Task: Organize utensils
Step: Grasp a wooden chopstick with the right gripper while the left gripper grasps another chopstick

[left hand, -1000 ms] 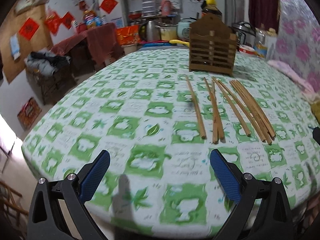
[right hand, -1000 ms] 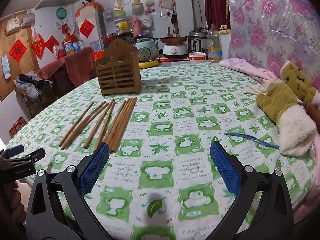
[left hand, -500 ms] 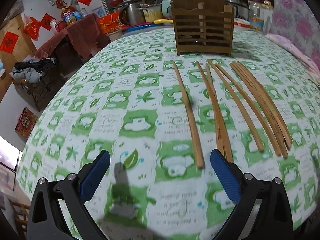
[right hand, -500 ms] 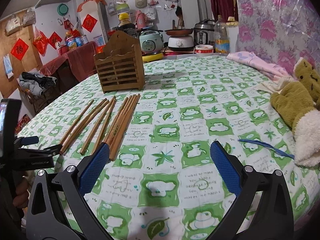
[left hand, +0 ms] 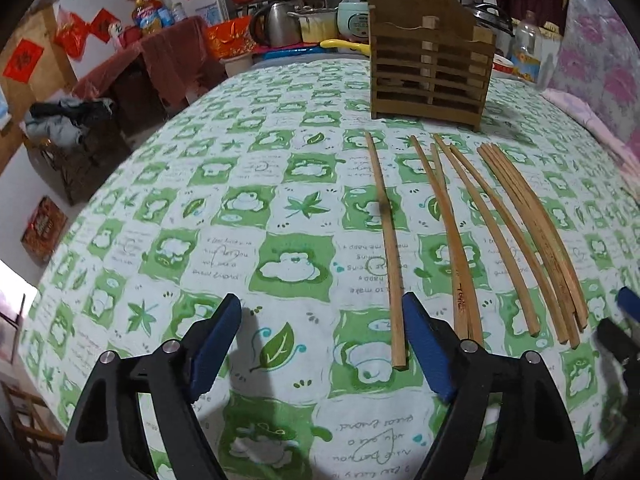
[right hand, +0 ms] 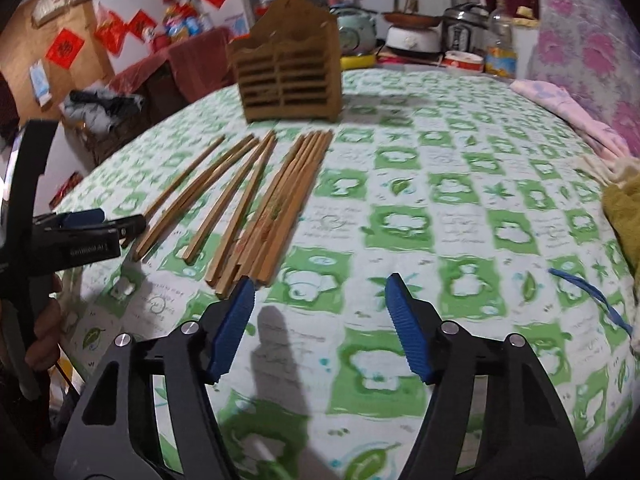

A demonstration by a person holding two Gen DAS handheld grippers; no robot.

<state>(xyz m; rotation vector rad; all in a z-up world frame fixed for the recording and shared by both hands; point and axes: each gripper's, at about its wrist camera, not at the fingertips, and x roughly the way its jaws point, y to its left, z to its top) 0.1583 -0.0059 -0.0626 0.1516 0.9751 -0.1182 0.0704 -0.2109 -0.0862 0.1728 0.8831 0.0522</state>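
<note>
Several wooden chopsticks lie side by side on the green-and-white tablecloth, in front of a slatted wooden holder. My left gripper hovers at their near ends, its jaws closing. The leftmost chopstick ends just inside the right pad, untouched. My right gripper is also closing, with nothing between its pads. The thick bundle of chopsticks ends just beyond its left pad. The holder stands behind. The left gripper shows at the left edge.
A stuffed toy, a blue strap and pink cloth lie on the table's right side. Pots and cookers stand behind the table. The table's round edge falls away on the left, towards a cluttered side table.
Both grippers have come down and closer to the near ends of the chopsticks. The right one has swung left towards the bundle. Both pairs of jaws have narrowed.
</note>
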